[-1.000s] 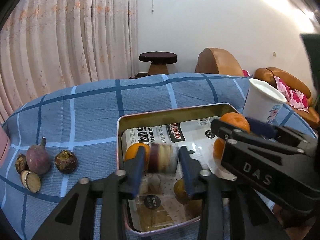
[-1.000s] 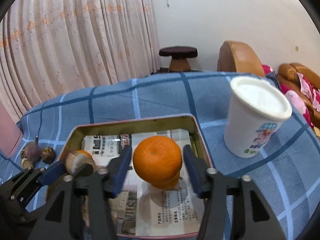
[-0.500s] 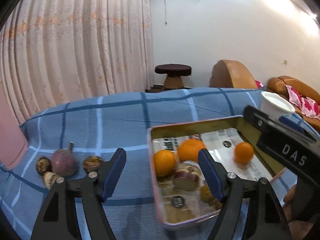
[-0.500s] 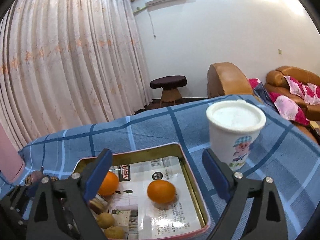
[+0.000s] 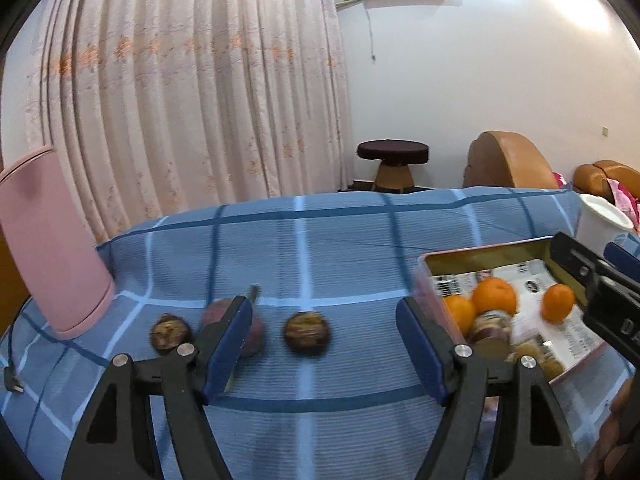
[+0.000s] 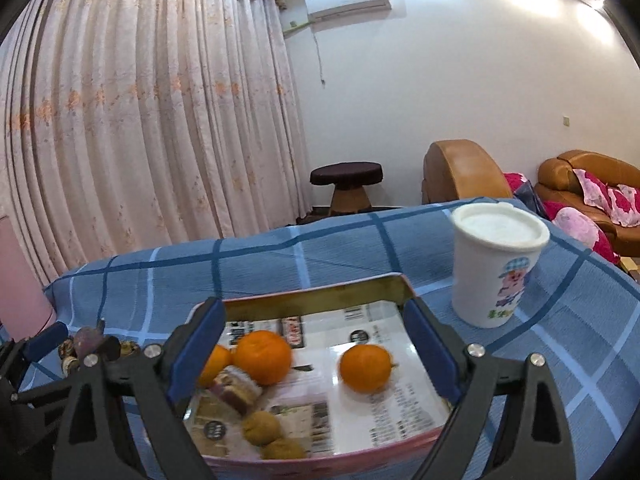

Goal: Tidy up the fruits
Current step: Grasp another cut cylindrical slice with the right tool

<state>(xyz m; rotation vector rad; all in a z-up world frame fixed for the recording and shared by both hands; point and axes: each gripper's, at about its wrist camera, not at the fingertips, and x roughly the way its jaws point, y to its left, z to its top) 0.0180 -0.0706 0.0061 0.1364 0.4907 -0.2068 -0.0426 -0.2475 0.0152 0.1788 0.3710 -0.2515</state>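
Observation:
A metal tray [image 6: 316,296] lined with printed paper holds three oranges [image 6: 365,368], a cut purple fruit piece [image 6: 236,390] and two small brown fruits [image 6: 261,428]. The tray [image 5: 480,254] also shows at the right of the left wrist view. On the blue checked cloth left of it lie a dark round fruit [image 5: 307,333], a purple fruit with a stem [image 5: 250,330] and another dark fruit [image 5: 170,333]. My left gripper [image 5: 324,346] is open and empty above these loose fruits. My right gripper [image 6: 316,354] is open and empty over the tray.
A white paper cup [image 6: 498,264] stands right of the tray. A pink container [image 5: 48,240] stands at the table's left edge, with a black cable [image 5: 12,372] beside it. Curtain, stool and sofas lie beyond the table.
Both grippers opened, dropping the purple piece and an orange into the tray, then pulled back. My left gripper swung left toward the loose fruits.

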